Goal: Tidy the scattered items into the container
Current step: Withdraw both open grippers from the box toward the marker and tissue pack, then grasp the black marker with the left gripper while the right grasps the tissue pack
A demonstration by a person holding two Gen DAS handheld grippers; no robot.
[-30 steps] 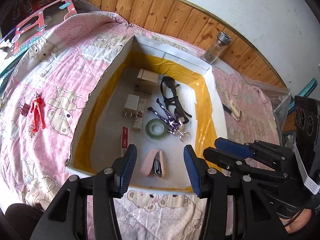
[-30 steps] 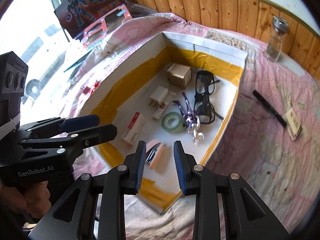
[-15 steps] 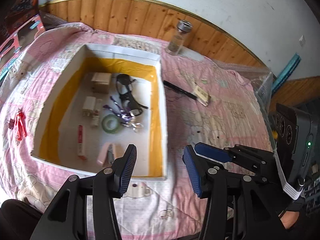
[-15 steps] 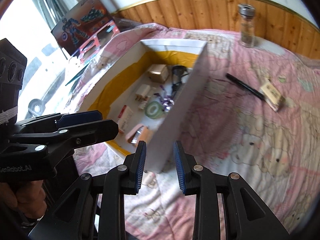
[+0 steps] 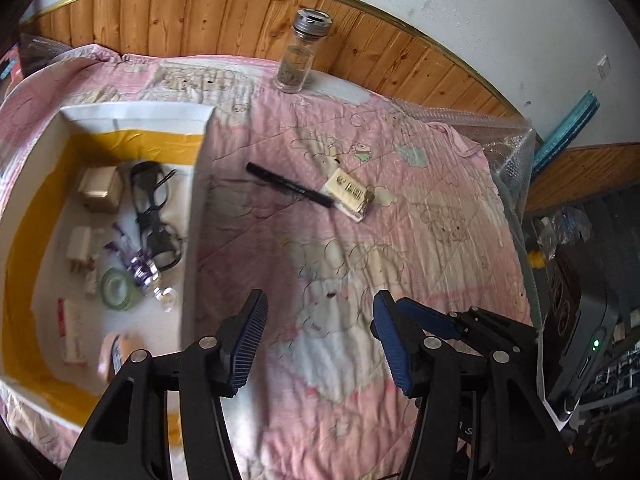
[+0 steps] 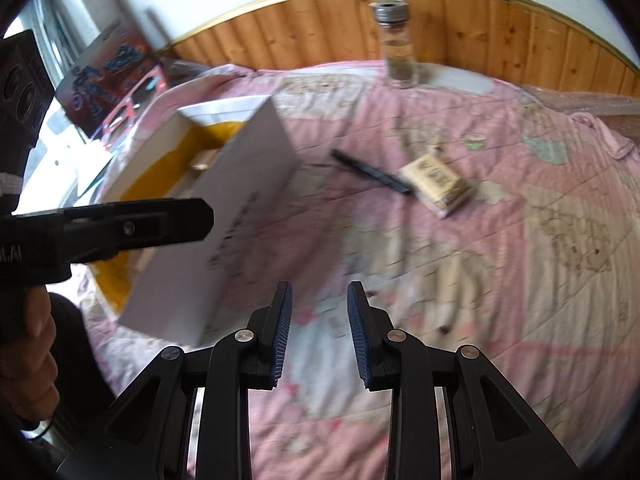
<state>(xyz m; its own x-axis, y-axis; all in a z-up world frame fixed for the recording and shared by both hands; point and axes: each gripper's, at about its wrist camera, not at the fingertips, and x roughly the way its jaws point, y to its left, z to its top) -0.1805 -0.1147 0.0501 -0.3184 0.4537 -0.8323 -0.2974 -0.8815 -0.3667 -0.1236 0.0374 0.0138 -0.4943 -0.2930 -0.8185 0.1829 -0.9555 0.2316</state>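
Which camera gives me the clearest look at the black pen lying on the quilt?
The left wrist view: the black pen is sharp and seen whole. The right wrist view also shows it, but smeared by motion blur.

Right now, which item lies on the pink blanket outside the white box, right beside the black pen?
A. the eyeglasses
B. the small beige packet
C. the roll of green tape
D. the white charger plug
B. The small beige packet lies on the blanket next to the black pen, outside the white box; the eyeglasses, green tape and charger plug are all inside the box.
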